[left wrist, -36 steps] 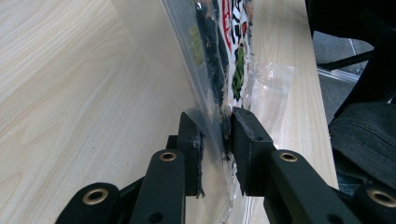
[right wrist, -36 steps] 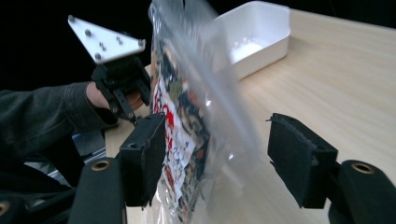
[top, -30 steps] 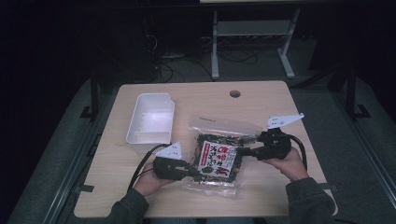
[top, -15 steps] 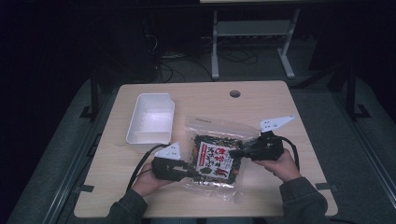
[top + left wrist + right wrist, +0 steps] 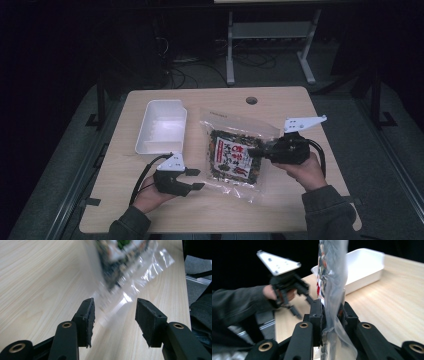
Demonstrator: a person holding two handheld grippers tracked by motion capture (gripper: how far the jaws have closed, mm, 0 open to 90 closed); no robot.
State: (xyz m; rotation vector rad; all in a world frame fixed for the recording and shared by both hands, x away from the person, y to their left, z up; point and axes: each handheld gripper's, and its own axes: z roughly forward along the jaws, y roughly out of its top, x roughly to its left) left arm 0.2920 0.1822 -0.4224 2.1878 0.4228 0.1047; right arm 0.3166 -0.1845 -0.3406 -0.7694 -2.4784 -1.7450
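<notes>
The clear snack bag (image 5: pixel 235 156) lies on the wooden table (image 5: pixel 300 210), just right of the white tray (image 5: pixel 161 126). The right gripper (image 5: pixel 253 152) is clamped on the bag's right edge, and its own view shows film pinched between the jaws. The left gripper (image 5: pixel 196 179) hangs spread just off the bag's lower left corner, holding nothing. The bag looks light, floppy and slick, so I'd pinch the flat sealed margin, not the crumbly filling
</notes>
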